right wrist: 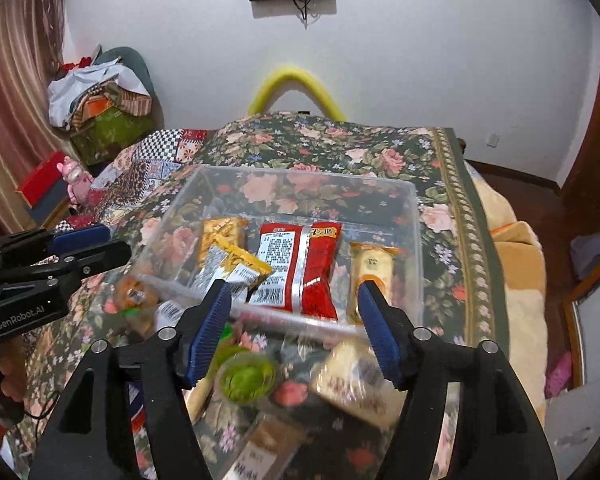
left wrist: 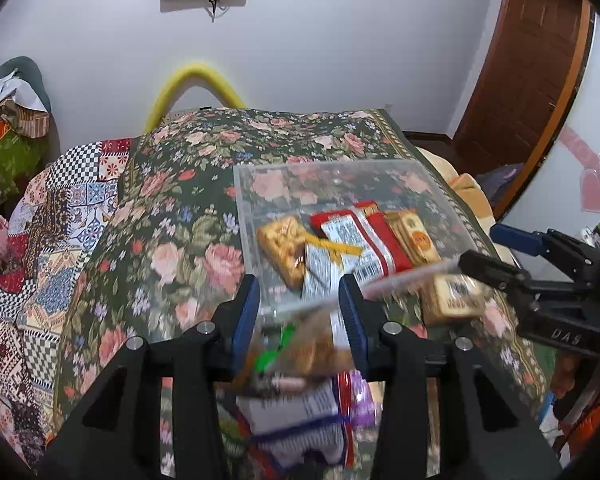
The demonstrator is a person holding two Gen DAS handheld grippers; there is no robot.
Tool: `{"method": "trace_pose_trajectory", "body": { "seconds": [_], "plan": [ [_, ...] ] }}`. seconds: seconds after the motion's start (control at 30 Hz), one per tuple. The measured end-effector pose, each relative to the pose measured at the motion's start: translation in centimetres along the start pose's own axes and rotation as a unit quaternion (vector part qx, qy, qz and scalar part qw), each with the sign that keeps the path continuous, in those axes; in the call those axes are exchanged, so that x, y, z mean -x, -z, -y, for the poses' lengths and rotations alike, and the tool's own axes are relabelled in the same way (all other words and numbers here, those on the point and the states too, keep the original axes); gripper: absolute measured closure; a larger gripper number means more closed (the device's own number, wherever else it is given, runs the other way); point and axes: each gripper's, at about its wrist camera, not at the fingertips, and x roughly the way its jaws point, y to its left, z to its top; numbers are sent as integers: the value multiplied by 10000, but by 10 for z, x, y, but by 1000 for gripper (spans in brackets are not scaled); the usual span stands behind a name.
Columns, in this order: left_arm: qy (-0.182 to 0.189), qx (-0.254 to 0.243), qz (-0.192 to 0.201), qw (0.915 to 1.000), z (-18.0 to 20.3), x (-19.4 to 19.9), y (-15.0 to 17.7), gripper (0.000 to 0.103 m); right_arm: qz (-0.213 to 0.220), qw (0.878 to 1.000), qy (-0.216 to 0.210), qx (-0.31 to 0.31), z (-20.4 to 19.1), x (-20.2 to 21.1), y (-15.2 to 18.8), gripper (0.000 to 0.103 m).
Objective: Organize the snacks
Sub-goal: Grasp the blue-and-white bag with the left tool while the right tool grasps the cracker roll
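Observation:
A clear plastic box (left wrist: 340, 164) (right wrist: 300, 170) stands on the floral cloth. It holds a red pack (left wrist: 364, 236) (right wrist: 300, 264), yellow-and-silver packs (right wrist: 236, 264) and biscuit packs (left wrist: 282, 240). My left gripper (left wrist: 300, 300) (right wrist: 118, 241) is at the box's near left corner. Its jaws stand narrowly apart, and a blurred brown snack with green (left wrist: 296, 348) lies under the gap, not gripped. My right gripper (right wrist: 294, 288) (left wrist: 480, 246) is open over the box's near rim, holding nothing. Below it lie a green cup (right wrist: 246, 378) and a pale biscuit pack (right wrist: 356, 380).
More loose packs (left wrist: 312, 412) (right wrist: 260, 452) lie in front of the box. A patchwork quilt (left wrist: 60, 216) covers the left. Bags are piled at the far left (right wrist: 100, 112). A yellow tube (right wrist: 296, 80) arches at the wall. A wooden door (left wrist: 532, 72) stands right.

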Motion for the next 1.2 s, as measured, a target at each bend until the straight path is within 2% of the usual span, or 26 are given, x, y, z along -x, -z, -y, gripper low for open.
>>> {"method": "trace_pose_trajectory", "body": {
  "seconds": [0.1,0.13,0.17,0.23,0.6,0.7,0.9,1.0,1.03,1.2],
  "plan": [
    [-18,-49,-63,10000,0,10,13,62,7,10000,17,-10,-3,10,9,37],
    [-18,-38,-85,10000,0,12,17,58,-4,10000,32,-7,-5,12,13,37],
    [-12,16,-107,9999,-1,13,22,47,-26,10000,32,-9,-6,13,17,37],
    [8,206,-105,9997,-3,16,32,34,-81,10000,17,-48,-7,15,27,37],
    [-29,239,-559,9981,0,-5,78,34,-702,9971,-126,-278,-9,-1,82,37],
    [-11,331,-771,9965,-2,-16,89,26,-897,9952,-188,-348,-9,-11,93,37],
    [-130,400,-975,9944,-6,-37,105,23,-1151,9926,-220,-311,-12,-23,107,37],
    [-8,578,-1090,9924,-9,-50,110,20,-1215,9915,-289,-354,-10,-27,115,37],
    [24,644,-1124,9916,-10,-55,112,15,-1211,9913,-326,-393,-9,-28,117,37],
    [-194,410,-943,9945,0,-61,115,11,-1210,9902,-371,-583,2,-27,123,39]
  ]
}}
